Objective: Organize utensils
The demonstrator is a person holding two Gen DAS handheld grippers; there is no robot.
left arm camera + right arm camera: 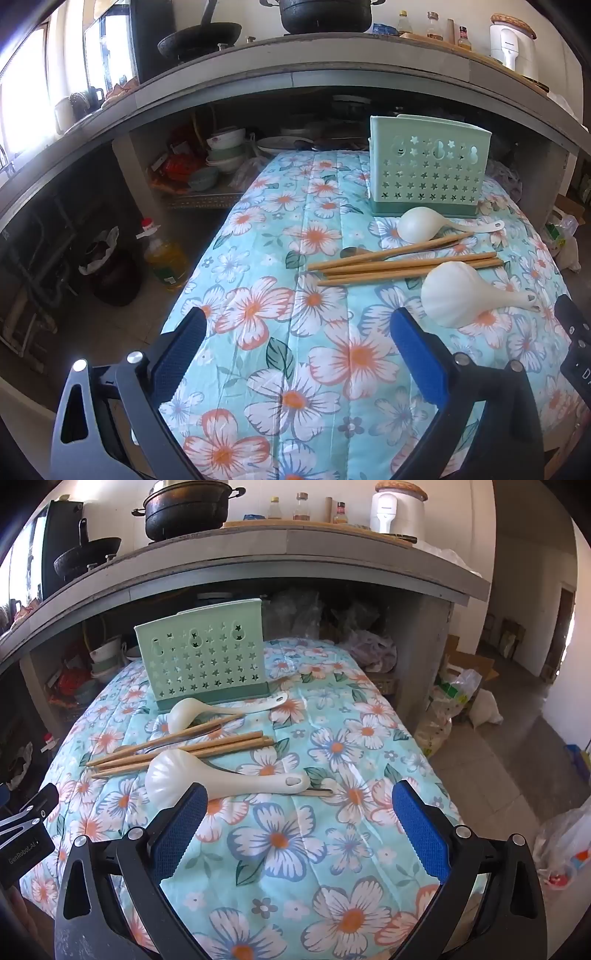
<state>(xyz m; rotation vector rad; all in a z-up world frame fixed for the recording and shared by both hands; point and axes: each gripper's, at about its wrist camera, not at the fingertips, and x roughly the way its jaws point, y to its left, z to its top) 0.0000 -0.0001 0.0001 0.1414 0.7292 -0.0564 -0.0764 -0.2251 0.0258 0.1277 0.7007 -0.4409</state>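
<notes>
Ahead of open tongs [297, 805]: utensils [184, 747]

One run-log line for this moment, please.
left gripper open, empty | right gripper open, empty | spoons, chopsticks on cloth | holder upright

The left hand-held gripper [297, 332] hangs over the flowered cloth [288, 350] on the tabletop, jaws spread wide with nothing between them. Ahead and to the right lie a white rice paddle [454, 295], a bundle of wooden chopsticks [399, 266] and a white ladle [421, 225], all near one another. Beyond them a green star-pierced utensil holder [428, 170] stands upright.
</notes>
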